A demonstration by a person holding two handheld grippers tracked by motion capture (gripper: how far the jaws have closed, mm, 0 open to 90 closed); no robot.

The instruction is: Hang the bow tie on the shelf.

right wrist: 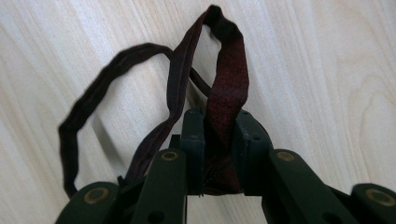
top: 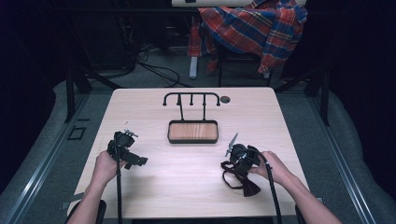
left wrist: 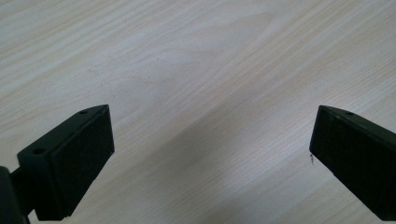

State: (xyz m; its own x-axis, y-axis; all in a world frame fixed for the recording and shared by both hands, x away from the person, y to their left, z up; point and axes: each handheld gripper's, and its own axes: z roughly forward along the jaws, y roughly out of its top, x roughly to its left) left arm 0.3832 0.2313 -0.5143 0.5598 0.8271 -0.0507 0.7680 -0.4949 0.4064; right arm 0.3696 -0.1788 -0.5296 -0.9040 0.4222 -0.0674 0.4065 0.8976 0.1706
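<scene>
right gripper (right wrist: 218,140) is clamping the dark red bow tie (right wrist: 226,88), strap looping ahead of its jaws | left gripper (left wrist: 210,154) is standing wide apart over bare table (left wrist: 196,56)

- Table (top: 154,184): pale wood with a light grain.
- Tray (top: 193,131): reddish-brown wood inside a black rim.
- Rack (top: 191,99) behind it: black.
- Bow tie (right wrist: 227,88): dark maroon with a dark strap.
- Cloth (top: 254,25) at the far right: red, blue and white plaid.
- Both grippers' fingers (left wrist: 70,163): black.
</scene>
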